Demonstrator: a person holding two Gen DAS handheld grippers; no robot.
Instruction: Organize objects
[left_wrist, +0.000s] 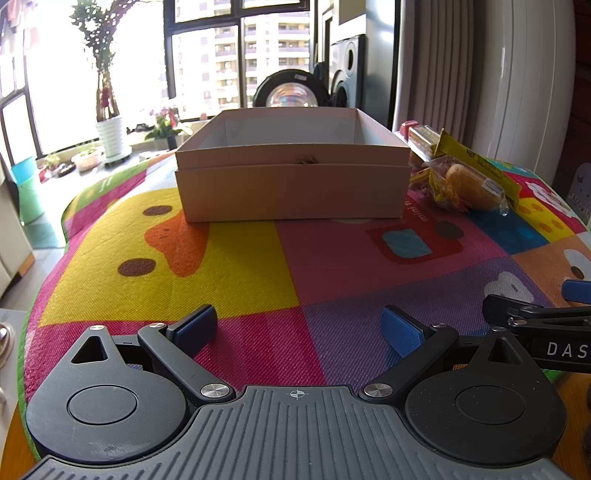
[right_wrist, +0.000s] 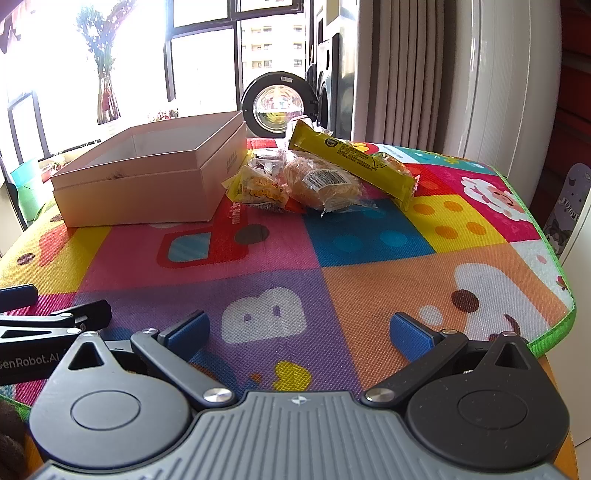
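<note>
Our left claw (left_wrist: 299, 328) hangs wide open and empty over the mat (left_wrist: 258, 266). Ahead we see the open box (left_wrist: 291, 184) resting on it, snack packets (left_wrist: 465, 181) just beside its right wall. The right claw (left_wrist: 546, 314) pokes in at our right edge.

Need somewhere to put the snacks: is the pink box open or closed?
Open. The pink box has no lid on top; its pale inner walls show. Cannot tell if anything lies on its floor.
</note>
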